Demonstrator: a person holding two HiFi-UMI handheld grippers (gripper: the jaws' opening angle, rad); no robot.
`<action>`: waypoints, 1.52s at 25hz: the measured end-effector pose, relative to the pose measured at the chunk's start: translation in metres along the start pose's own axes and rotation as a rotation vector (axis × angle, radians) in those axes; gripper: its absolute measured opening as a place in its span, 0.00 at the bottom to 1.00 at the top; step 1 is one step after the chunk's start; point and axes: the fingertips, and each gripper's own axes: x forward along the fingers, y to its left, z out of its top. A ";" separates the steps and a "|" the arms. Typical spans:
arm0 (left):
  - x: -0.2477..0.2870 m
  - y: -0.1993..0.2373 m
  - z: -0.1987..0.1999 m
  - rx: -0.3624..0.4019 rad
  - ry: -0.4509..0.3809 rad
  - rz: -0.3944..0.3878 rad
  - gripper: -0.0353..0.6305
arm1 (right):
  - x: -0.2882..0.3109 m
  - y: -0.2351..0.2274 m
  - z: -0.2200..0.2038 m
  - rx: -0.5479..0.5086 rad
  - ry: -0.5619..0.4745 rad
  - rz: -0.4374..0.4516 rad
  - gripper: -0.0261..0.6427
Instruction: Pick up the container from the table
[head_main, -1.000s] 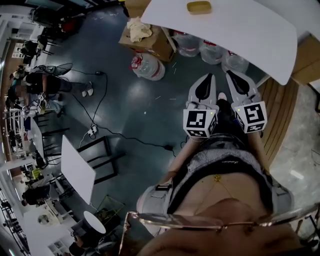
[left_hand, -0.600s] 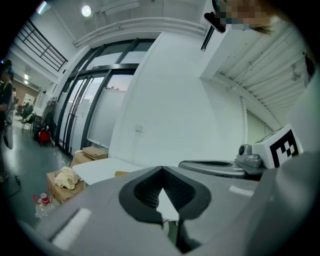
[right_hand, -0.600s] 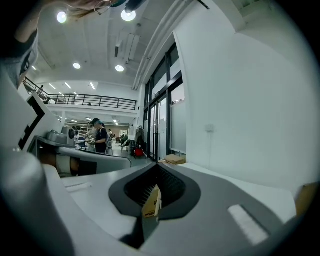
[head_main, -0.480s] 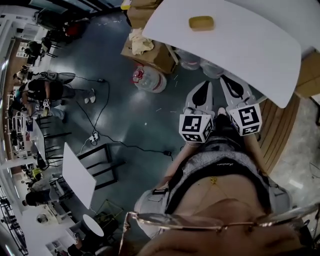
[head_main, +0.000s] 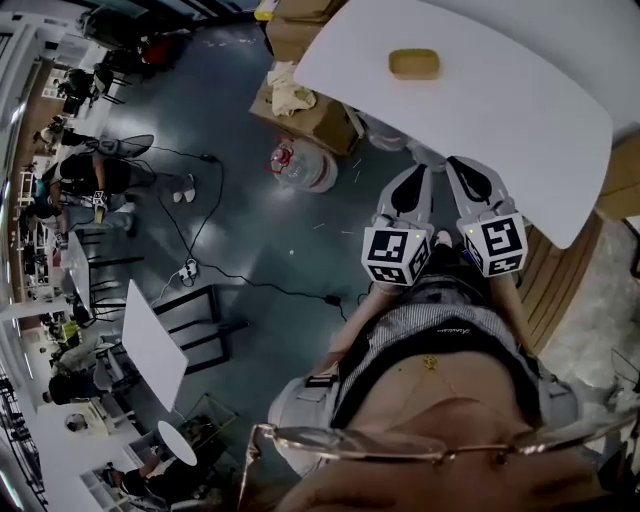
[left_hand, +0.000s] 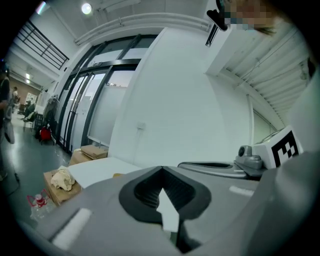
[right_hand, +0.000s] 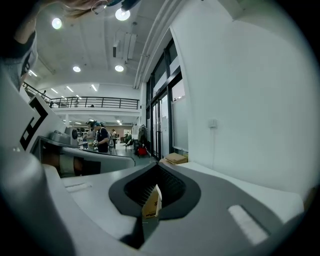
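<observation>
Currently, the container (head_main: 414, 63) lies on the white surface (head_main: 520, 90), in the far part of it as the head view shows it. It is a low, tan, rounded-rectangular item. It stands alone and is well apart from both tools.

The left tool (head_main: 419, 172) and the right tool (head_main: 461, 163) are held side by side in front of the person's torso, with their tips pointing toward the near edge of the surface. Each carries a marker cube at its rear end: the left cube (head_main: 398, 255) and the right cube (head_main: 495, 245). In the head view the tips of the right tool overlap the edge of the surface, and the tips of the left tool lie just short of it.

Tool state:
- Left tool: the jaws are pressed together. In the left gripper view the tips meet at a point, with only the moulded hollow behind them left free. Nothing is pinched.
- Right tool: the jaws are pressed together. In the right gripper view the tips meet in the same way. Nothing is pinched.

Surroundings, per the head view: a cardboard box (head_main: 318, 118) stands on the floor beside the surface, with a crumpled pale cloth (head_main: 290, 92) on top of it. A large clear water jug (head_main: 304, 166) lies just beside the box. A black cable (head_main: 250, 285) runs across the dark floor to a power strip (head_main: 184, 270). Several people are at the far left.
</observation>
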 end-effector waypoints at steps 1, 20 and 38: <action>0.004 0.001 0.001 -0.010 -0.004 0.000 0.05 | 0.002 -0.003 0.001 -0.003 -0.002 0.006 0.08; 0.042 0.022 0.002 -0.033 -0.038 0.059 0.05 | 0.032 -0.037 0.000 -0.024 0.009 0.016 0.08; 0.129 0.086 0.040 -0.017 -0.012 -0.131 0.05 | 0.129 -0.074 0.028 -0.033 0.021 -0.147 0.08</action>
